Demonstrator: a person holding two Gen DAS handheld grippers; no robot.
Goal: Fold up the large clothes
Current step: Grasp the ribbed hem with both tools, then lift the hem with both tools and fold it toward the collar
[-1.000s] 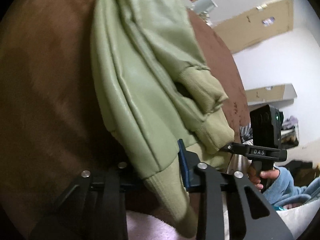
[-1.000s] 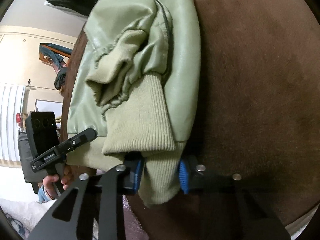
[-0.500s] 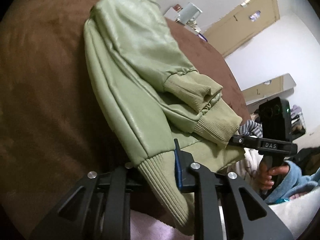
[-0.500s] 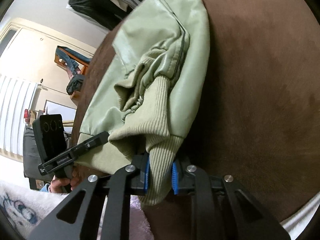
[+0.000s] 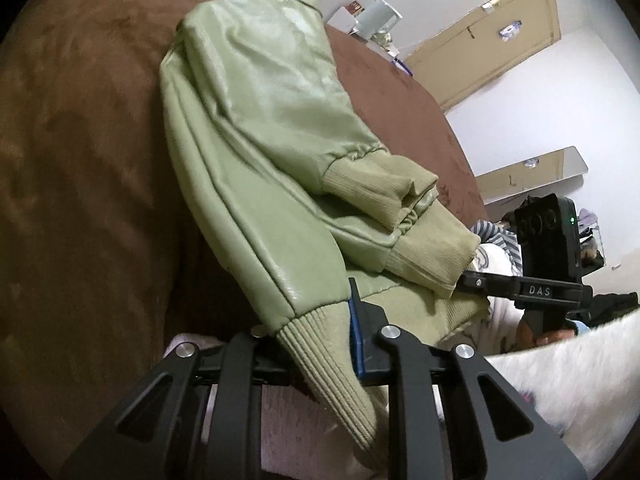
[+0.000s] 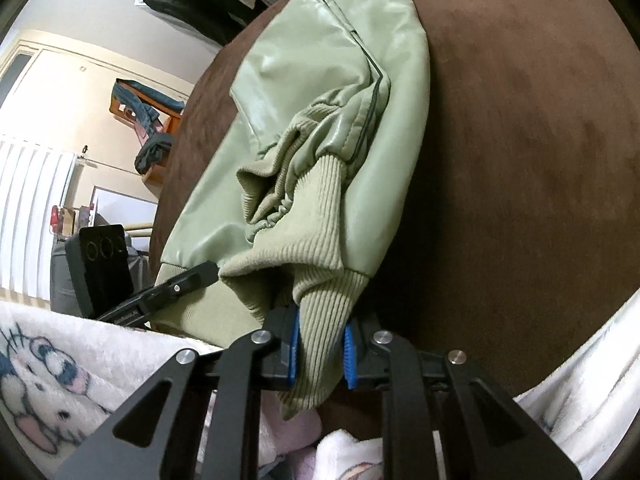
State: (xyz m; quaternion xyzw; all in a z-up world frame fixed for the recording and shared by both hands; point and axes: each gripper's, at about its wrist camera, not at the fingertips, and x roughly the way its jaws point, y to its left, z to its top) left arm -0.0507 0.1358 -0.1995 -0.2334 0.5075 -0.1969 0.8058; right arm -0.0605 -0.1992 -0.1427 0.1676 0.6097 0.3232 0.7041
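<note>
Jacket (image 5: 260, 128) hem now lifted higher, both tools (image 5: 320, 336) (image 6: 320, 354) clamped on ribbing.

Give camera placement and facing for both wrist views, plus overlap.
Left wrist: sits on the left gripper, facing along its fingers at the pale green leather jacket on the brown suede surface; the right gripper shows.
Right wrist: sits on the right gripper, facing the same jacket's ribbed hem; the left gripper shows.
Shared: jacket, brown surface.
</note>
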